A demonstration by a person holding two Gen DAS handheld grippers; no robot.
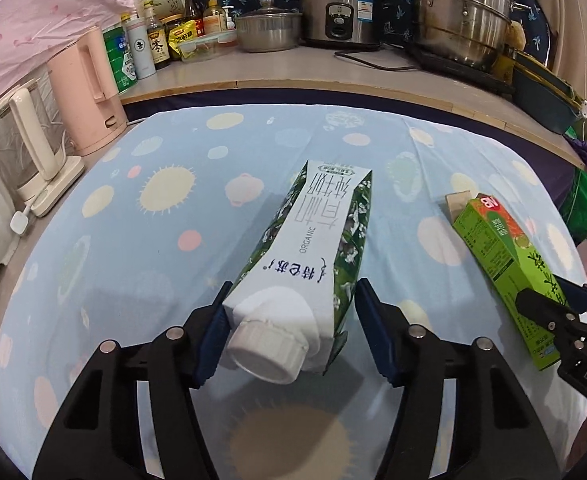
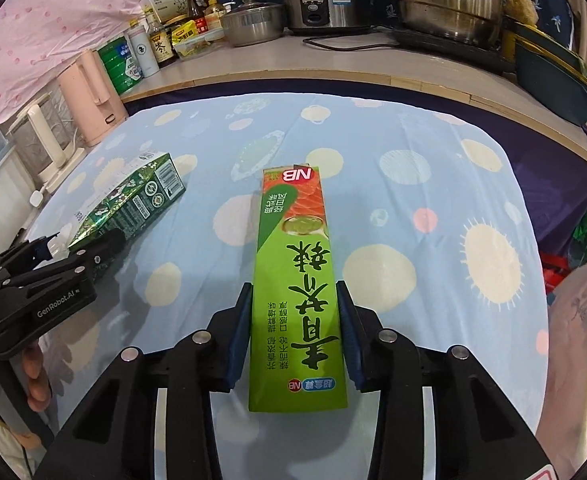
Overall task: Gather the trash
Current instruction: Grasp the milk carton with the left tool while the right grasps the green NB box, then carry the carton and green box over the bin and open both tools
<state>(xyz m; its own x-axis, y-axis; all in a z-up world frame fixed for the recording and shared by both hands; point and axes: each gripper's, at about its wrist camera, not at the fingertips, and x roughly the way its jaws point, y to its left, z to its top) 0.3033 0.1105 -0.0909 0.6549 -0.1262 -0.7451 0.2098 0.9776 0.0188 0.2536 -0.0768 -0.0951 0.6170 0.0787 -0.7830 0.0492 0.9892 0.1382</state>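
1. Milk carton point(image 1: 309, 248): white and green, screw cap toward the camera. Lay on its side on the spotted blue tablecloth point(image 1: 141, 264), near the cloth's middle, long axis running away from the viewer. That lie presented its narrow cap end for a sideways pinch.

2. Left gripper point(image 1: 289, 320): jaws stood either side of the carton's cap end. The left pad touched or nearly touched the carton's wall; the right pad point(image 1: 367, 312) stood just clear, a gap showing. Part closed, nothing yet clamped.

3. Green wasabi box point(image 2: 297, 292): long and flat, lying to the right of the milk carton, well apart from it, likewise lengthwise to its gripper.

4. Right gripper point(image 2: 293, 340): pads bracketed the box's near half, lying close against both long edges. Whether they pressed or merely flanked it could not be told.

5. Judgement: each piece of trash was aligned for its own hand, so both could probably be lifted together; no bin appeared in either view.
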